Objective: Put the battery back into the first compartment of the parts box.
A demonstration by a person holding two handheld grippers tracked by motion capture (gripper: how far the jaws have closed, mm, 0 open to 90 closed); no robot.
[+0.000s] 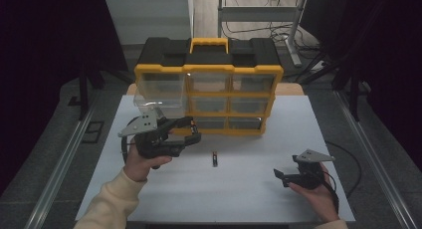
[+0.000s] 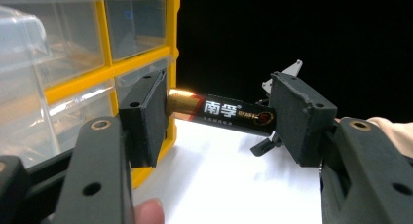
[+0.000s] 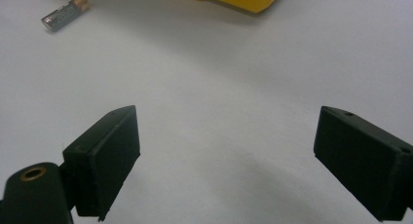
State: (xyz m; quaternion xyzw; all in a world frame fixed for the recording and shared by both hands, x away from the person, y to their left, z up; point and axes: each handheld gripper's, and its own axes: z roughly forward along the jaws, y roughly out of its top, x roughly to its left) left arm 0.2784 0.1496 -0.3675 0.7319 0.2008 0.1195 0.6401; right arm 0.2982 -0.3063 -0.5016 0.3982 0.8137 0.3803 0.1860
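Nearby, yellow organizer (image 1: 209,89) beside the left hand-held gripper (image 2: 219,114) clamped endwise on a battery (image 2: 221,114); right hand-held gripper (image 3: 224,160) agape.

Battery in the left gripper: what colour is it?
Black battery with a gold end and white lettering, clearest in the left gripper view.

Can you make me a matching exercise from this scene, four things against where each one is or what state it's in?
Things:
1. left claw
2. right claw
3. loose battery
4. clear drawer

States:
A. pulled out of the yellow organizer
B. lying on the white table
C. shut endwise on a black battery
D. open, holding nothing, above the table

Pairs: 1-C, 2-D, 3-B, 4-A
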